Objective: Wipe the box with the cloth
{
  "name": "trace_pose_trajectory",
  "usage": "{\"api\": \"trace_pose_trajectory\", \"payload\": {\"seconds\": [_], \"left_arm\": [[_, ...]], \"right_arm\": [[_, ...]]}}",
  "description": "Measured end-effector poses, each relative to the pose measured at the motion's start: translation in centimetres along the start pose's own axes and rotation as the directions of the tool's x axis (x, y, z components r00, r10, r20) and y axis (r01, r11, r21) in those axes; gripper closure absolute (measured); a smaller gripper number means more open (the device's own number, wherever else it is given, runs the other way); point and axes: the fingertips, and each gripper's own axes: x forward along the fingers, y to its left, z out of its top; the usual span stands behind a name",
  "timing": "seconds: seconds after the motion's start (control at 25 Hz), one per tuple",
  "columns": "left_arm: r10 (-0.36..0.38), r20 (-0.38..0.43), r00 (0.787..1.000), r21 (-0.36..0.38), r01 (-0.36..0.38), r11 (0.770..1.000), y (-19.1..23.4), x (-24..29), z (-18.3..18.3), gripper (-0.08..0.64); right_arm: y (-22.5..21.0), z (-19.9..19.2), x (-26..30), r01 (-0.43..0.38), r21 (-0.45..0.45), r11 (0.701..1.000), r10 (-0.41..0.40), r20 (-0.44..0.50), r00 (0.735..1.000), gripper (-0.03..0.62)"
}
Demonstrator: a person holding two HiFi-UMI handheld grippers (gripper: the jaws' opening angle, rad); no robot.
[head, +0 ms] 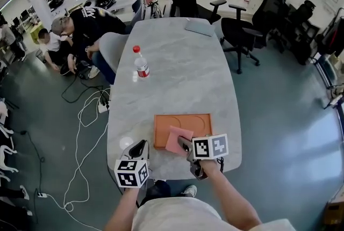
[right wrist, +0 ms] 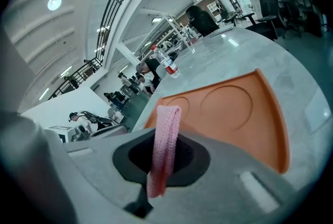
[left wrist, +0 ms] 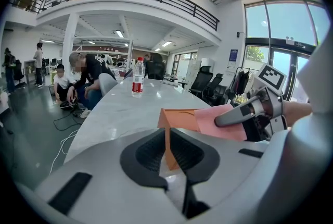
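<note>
Cloth of pink knit [head: 176,139], pinched in the closed right claw [head: 184,144], drapes over the lower-right corner of the shallow orange rectangular box [head: 185,121] at lower centre on the grey marble bench [head: 177,69]; left claw [left wrist: 167,140] is clamped on the box's lower-left rim.
</note>
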Motion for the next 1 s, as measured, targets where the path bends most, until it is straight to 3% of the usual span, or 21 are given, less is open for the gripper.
{"api": "trace_pose_trajectory", "payload": {"seconds": [1.0], "left_arm": [[-0.015, -0.017, 1.0, 0.019, 0.015, 1.0, -4.7, 0.4, -1.1, 0.529]], "right_arm": [[-7.8, -0.6, -9.7, 0.132, 0.067, 0.989, -0.138, 0.097, 0.986, 0.578]]}}
